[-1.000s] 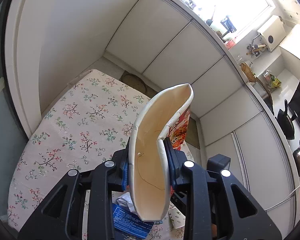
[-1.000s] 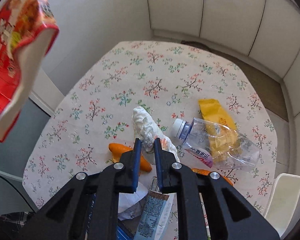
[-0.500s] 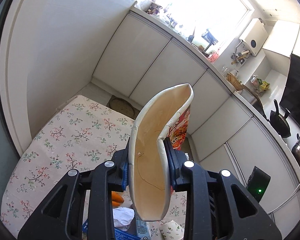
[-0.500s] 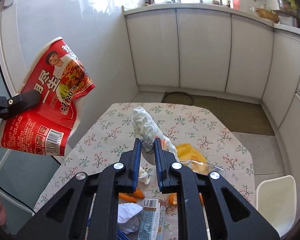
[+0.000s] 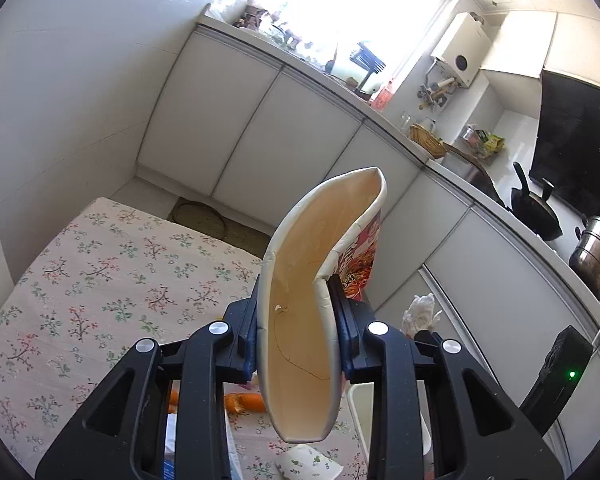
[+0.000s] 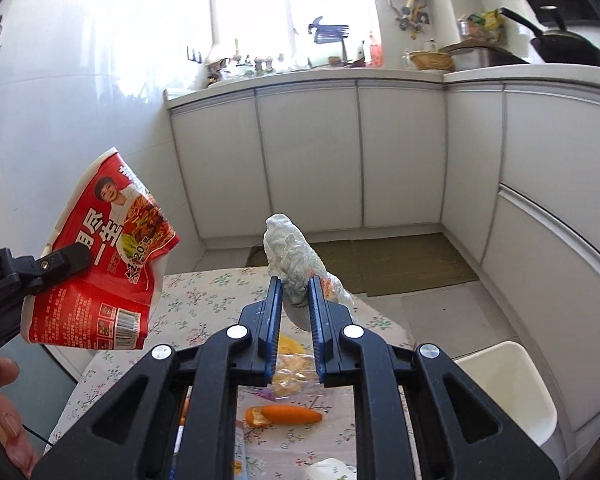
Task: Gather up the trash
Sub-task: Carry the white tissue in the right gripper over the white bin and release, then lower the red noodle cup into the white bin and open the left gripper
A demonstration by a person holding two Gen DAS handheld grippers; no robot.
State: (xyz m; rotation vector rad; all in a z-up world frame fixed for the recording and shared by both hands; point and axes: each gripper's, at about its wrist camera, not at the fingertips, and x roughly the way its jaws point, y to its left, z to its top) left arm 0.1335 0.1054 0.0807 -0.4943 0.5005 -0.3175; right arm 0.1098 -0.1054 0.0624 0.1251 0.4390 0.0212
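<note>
My left gripper (image 5: 296, 308) is shut on a squashed red noodle cup (image 5: 312, 292), its cream inside facing the camera. That same noodle cup (image 6: 104, 268) hangs at the left of the right wrist view, clamped by the left gripper (image 6: 80, 258). My right gripper (image 6: 294, 292) is shut on a crumpled white plastic wad (image 6: 292, 258), held above the floral table (image 6: 188, 312). The wad (image 5: 420, 314) also peeks up at the right of the left wrist view. On the table lie an orange carrot piece (image 6: 284, 416) and a yellow wrapper (image 6: 290, 346).
A white chair (image 6: 508, 392) stands at the table's right. White cabinets (image 6: 400, 156) line the far wall under a cluttered counter, with a mat (image 6: 396, 264) on the floor. A person's fingers (image 6: 2, 412) show at the lower left. A black device (image 5: 556, 376) with a green light sits at the right.
Both grippers have risen and tilted up from the table with their loads. The bottle and scraps on the table have dropped out of the middle of the right view; cabinets and window fill it.
</note>
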